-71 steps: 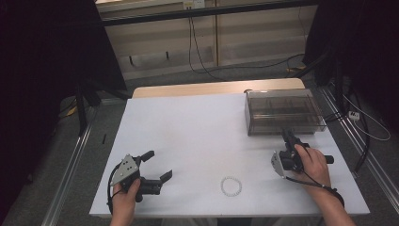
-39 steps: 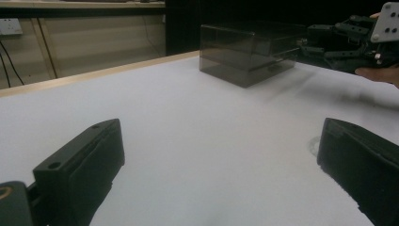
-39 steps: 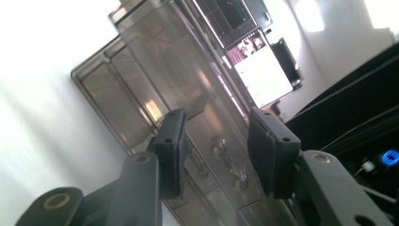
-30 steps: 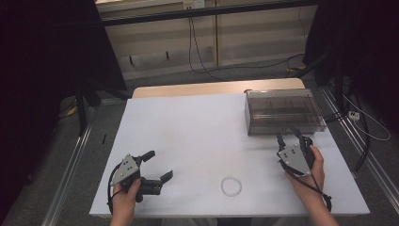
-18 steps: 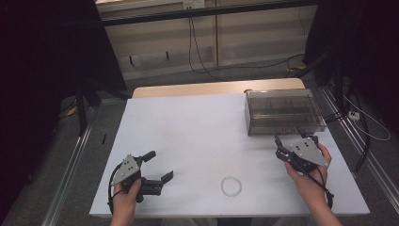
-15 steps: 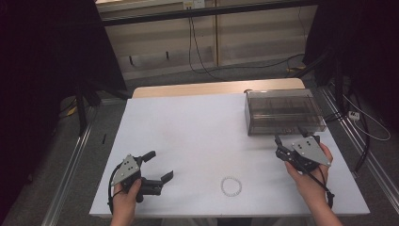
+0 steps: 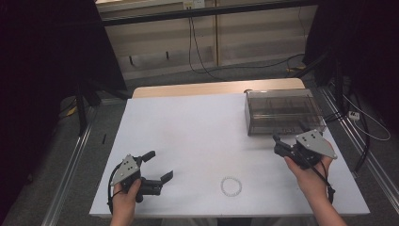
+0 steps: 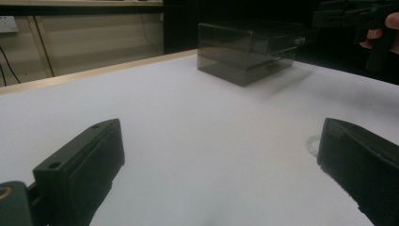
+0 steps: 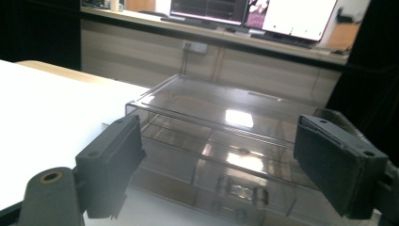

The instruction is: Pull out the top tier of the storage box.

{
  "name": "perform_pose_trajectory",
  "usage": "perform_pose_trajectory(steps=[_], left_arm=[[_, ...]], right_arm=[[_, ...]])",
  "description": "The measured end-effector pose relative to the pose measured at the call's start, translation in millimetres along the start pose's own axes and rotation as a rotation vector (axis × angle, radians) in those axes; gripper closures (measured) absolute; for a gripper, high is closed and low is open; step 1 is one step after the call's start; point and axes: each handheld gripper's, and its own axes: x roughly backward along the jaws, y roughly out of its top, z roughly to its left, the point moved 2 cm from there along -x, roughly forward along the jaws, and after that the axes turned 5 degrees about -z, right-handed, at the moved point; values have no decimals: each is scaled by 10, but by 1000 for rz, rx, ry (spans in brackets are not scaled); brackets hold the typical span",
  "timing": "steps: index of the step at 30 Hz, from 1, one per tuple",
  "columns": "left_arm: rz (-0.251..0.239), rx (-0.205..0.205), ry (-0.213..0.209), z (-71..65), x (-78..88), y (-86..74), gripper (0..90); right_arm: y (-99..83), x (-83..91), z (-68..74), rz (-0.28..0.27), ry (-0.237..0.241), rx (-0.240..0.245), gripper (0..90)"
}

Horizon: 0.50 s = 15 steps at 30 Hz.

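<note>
My left gripper [image 7: 158,165] rests on the white table top [image 7: 197,136] near its front left, held by a hand, jaws wide open with nothing between them [image 8: 221,141]. A small ring of pale beads [image 7: 231,186] lies flat near the front edge, to the right of that gripper; its edge peeks out beside the right jaw [image 8: 312,143]. My right gripper [image 7: 288,137] is held above the table just in front of a smoky clear drawer box [image 7: 282,110], pointing at it. Its jaws have just been opening and stand wide apart [image 9: 221,136], empty, framing the box [image 9: 226,141].
The box [image 8: 249,47] stands at the back right of the table, with a small knob on its lower drawer front [image 9: 242,190]. Cables run across the floor behind the table. Metal rails flank both sides.
The right gripper has risen off the table, swung from its side to face the box, and its jaws have spread apart. The left gripper and the bead ring have stayed put.
</note>
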Motion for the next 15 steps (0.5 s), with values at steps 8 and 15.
perform_pose_trajectory(steps=[8,15], left_arm=[[-4,1,-2,1,4,6,16],[-6,3,-4,1,8,9,16]], right_arm=[[127,-102,-49,78,68,-29,143],[180,-201,-94,138,126,-34,140]])
